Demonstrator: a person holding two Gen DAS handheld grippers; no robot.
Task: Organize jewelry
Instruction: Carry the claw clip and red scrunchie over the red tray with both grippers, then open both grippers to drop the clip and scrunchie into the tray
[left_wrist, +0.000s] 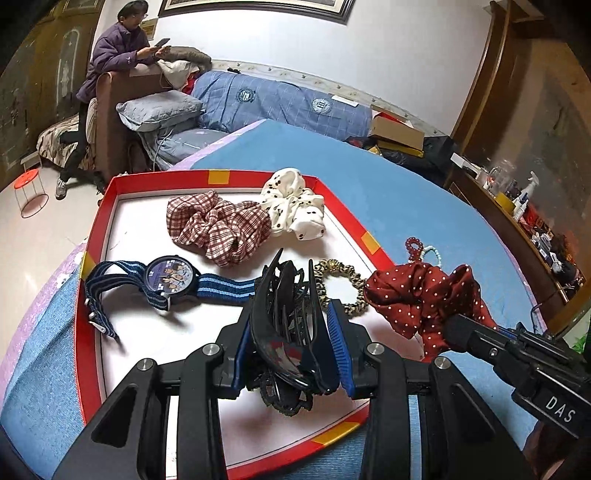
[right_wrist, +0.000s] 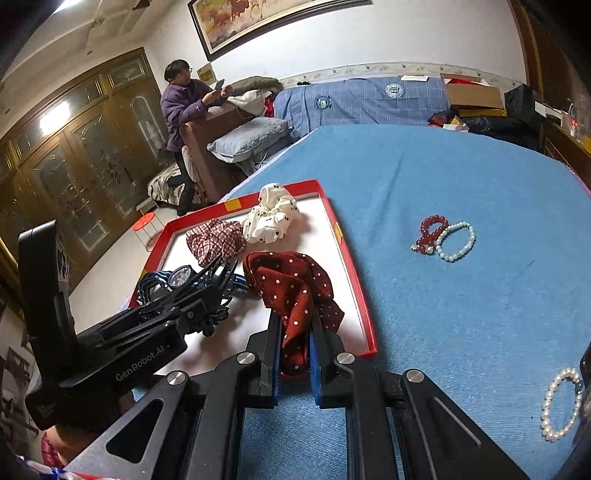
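Jewelry and hair pieces lie split between a red-rimmed tray (left_wrist: 94, 236) with a white floor and the blue bed cover (right_wrist: 461, 177) beneath it.

From the left wrist view, the left gripper (left_wrist: 291, 354) is clamped on a black claw clip (left_wrist: 286, 306), its blue pads pressed against the clip's two sides, held over the tray's near end. Only this view shows the leopard-print hair tie (left_wrist: 341, 282) lying on the tray floor just behind the clip. It also gives the clearest look at the watch (left_wrist: 170, 282) with its blue striped strap, lying flat at the tray's left side, and at the plaid scrunchie (left_wrist: 218, 229) touching the white spotted scrunchie (left_wrist: 293, 206) toward the far end.

From the right wrist view, the right gripper (right_wrist: 293, 354) is pinched shut on a red polka-dot scrunchie (right_wrist: 295, 291), whose loose folds hang over the tray's right edge. This view alone shows the bracelets plainly: a red bead bracelet (right_wrist: 430, 232) touching a white pearl bracelet (right_wrist: 456, 240) on the cover, well apart from the tray, and another pearl bracelet (right_wrist: 559, 406) at the near right edge of the frame. The left view catches only slivers of the first pair behind the red scrunchie.

A person in a purple jacket (right_wrist: 184, 107) sits in the background with a phone.
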